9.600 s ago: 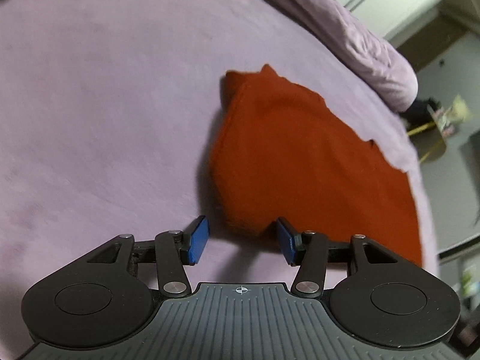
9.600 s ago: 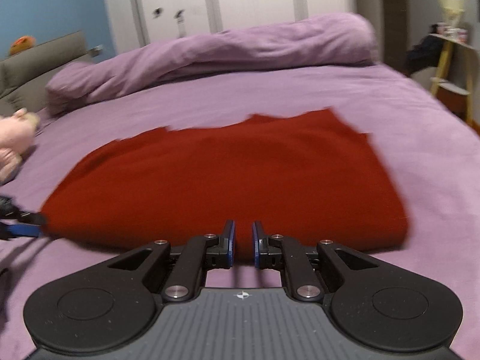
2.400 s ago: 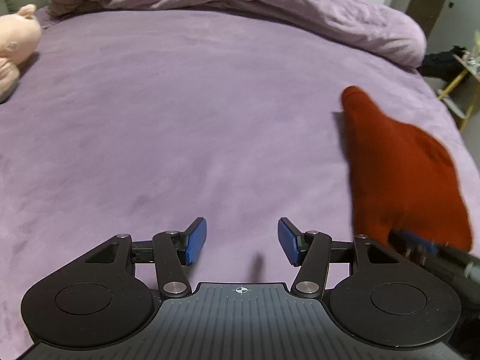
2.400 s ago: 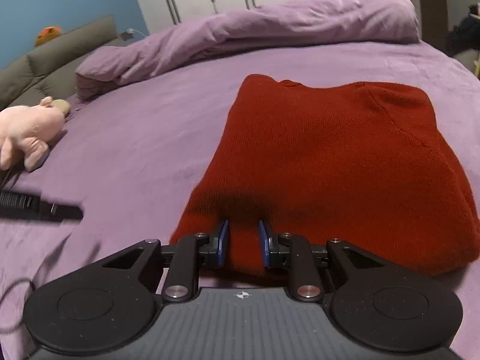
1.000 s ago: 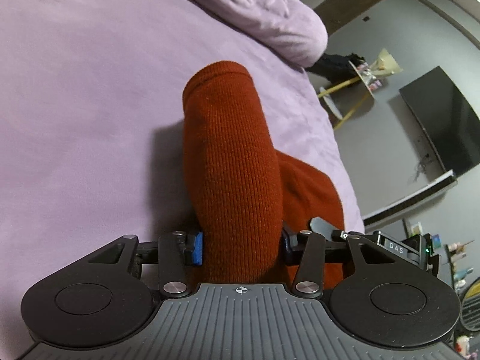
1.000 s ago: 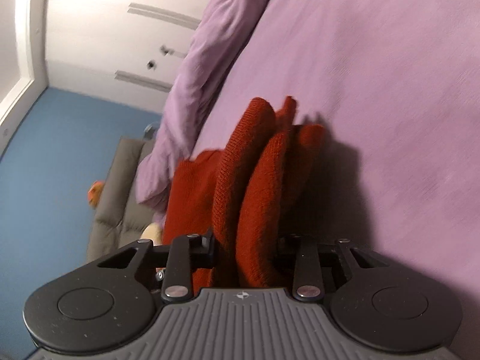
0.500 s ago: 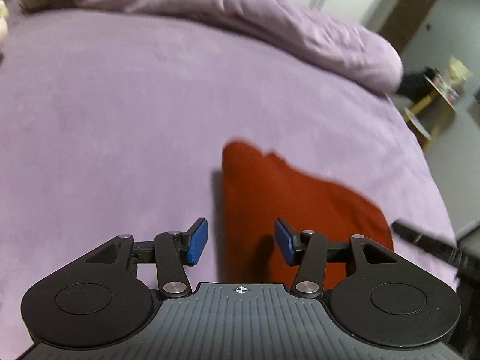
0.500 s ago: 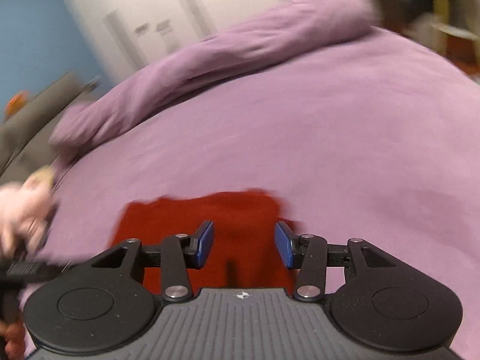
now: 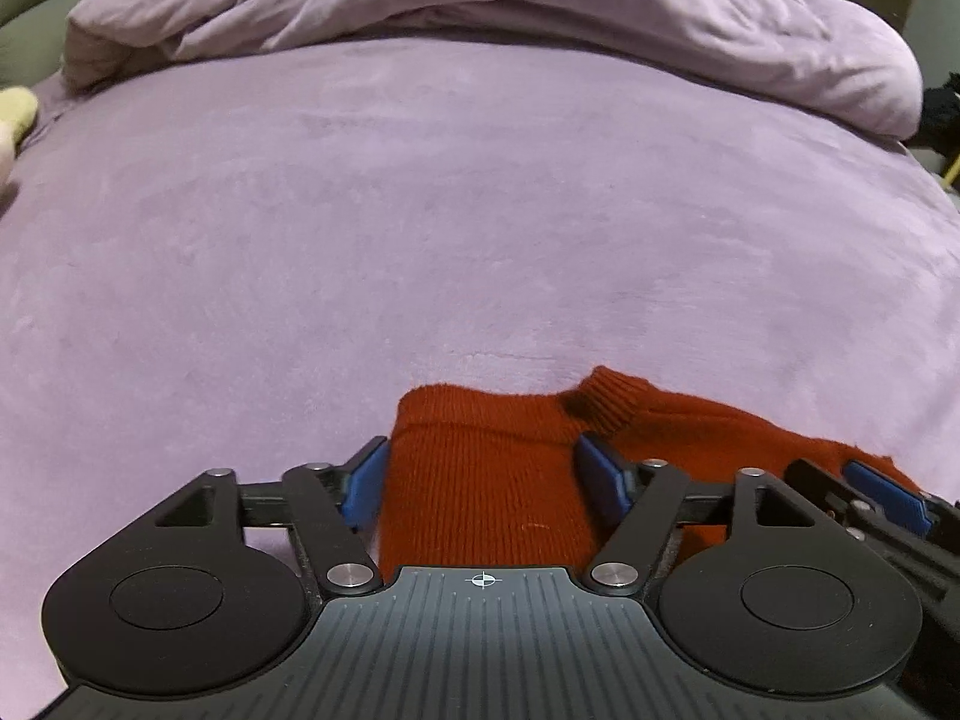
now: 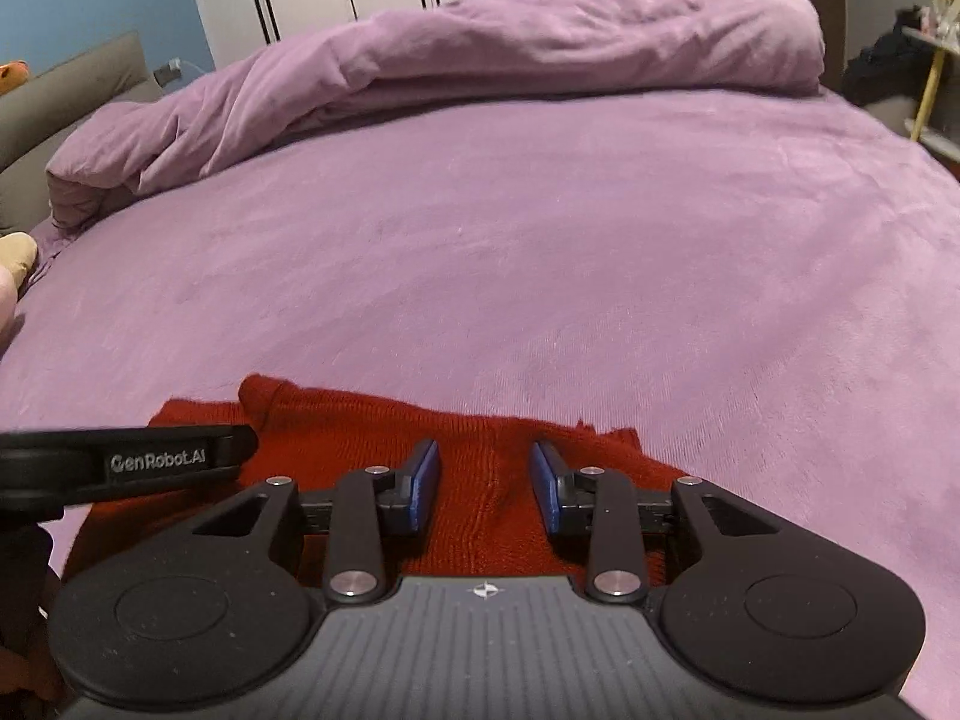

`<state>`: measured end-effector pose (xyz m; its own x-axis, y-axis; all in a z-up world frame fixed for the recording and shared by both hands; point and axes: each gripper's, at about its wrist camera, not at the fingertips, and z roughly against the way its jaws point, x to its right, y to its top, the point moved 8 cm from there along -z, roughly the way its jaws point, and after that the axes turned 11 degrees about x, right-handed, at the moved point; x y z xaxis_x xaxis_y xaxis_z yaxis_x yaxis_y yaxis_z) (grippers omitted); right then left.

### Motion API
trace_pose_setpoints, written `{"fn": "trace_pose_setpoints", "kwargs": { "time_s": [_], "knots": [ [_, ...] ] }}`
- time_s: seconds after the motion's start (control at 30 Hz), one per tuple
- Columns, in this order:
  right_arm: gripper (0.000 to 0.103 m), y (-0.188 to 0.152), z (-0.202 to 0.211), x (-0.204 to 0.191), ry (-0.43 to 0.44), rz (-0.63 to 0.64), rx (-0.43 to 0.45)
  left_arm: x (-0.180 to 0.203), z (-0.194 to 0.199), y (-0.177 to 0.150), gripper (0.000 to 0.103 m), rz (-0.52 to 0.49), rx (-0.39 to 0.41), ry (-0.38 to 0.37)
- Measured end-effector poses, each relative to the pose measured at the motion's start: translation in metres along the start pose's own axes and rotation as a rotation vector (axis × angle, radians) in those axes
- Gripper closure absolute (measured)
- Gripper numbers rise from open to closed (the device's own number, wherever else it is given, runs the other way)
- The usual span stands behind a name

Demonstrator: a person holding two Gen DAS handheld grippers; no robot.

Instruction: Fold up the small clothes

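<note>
Left wrist view looks down on a folded red knit garment (image 9: pixel 486 480) lying on the purple bedspread (image 9: pixel 420 210), at its near edge. The left gripper (image 9: pixel 483 483) hangs over the garment's left end with its jaws spread wide and opening; the cloth lies between the blue pads (image 9: pixel 366 480), though whether they touch it I cannot tell. From the right wrist view, the right gripper (image 10: pixel 483 480) sits over the garment's right part (image 10: pixel 480 468), jaws moderately apart and closing, knit fabric between the pads without being pinched. A rumpled purple duvet (image 10: pixel 480 48) lies along the far side.
</note>
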<state>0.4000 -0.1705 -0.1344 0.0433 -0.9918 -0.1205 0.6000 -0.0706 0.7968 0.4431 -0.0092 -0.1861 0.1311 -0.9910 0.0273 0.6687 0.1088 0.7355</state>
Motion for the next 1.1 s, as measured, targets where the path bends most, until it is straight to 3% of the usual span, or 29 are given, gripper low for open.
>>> {"fn": "trace_pose_setpoints", "kwargs": {
  "time_s": [0.23, 0.3, 0.37, 0.43, 0.57, 0.63, 0.8, 0.87, 1.1],
  "knots": [
    [0.069, -0.001, 0.023, 0.006, 0.036, -0.047, 0.015, -0.01, 0.021, -0.003, 0.024, 0.048, -0.007, -0.036],
    [0.068, -0.002, 0.045, 0.0, 0.051, -0.005, -0.002, -0.01, 0.046, -0.007, 0.029, 0.016, -0.016, -0.094],
    [0.068, -0.009, 0.083, -0.002, 0.099, 0.011, 0.031, -0.015, 0.081, -0.013, 0.029, -0.002, 0.032, -0.118],
    [0.068, -0.025, 0.118, 0.005, 0.093, 0.018, 0.045, -0.022, 0.117, -0.026, 0.029, -0.009, 0.052, -0.152],
    [0.067, -0.068, 0.167, 0.027, 0.028, 0.062, 0.048, -0.039, 0.164, -0.081, 0.028, 0.039, -0.003, -0.218],
    [0.064, -0.084, 0.187, 0.039, 0.035, -0.039, 0.018, -0.047, 0.185, -0.096, 0.03, 0.079, 0.022, -0.223],
    [0.063, -0.089, 0.218, 0.054, 0.023, -0.094, -0.016, -0.053, 0.216, -0.138, 0.034, 0.079, -0.035, -0.228],
    [0.063, -0.087, 0.221, 0.061, 0.048, -0.192, -0.038, -0.051, 0.213, -0.149, 0.039, 0.057, -0.078, -0.205],
    [0.063, -0.103, 0.207, 0.066, 0.179, -0.568, -0.107, -0.043, 0.192, -0.142, 0.038, 0.025, -0.056, -0.113]
  ]
}}
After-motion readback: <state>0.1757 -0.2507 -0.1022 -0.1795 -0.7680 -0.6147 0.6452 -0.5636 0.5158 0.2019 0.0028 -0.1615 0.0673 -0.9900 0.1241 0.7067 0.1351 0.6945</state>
